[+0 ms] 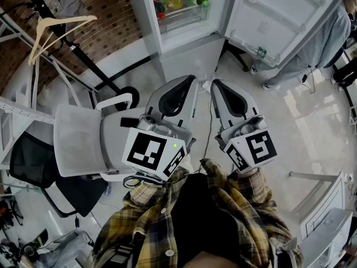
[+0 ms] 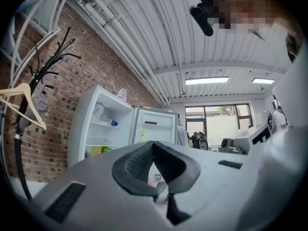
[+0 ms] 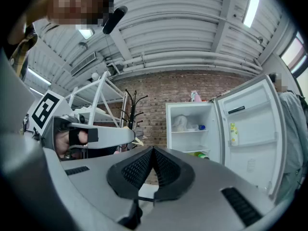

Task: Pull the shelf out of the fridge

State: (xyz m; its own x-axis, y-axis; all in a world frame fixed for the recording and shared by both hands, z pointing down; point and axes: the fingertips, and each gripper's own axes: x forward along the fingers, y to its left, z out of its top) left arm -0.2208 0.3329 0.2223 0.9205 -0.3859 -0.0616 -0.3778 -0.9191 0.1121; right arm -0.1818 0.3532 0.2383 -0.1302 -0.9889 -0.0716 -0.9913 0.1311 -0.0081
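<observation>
Far ahead of left gripper [image 1: 188,82] and right gripper [image 1: 215,86], both closed, empty: shelf [image 1: 179,10] in open fridge [image 1: 184,41].

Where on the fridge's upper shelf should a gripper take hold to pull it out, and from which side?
Its front edge, coming level through the open front. The upper shelf lies flat between the fridge walls, so only that thin lip is exposed, and the door is swung clear. Probably pinch clear of the white bag on it.
</observation>
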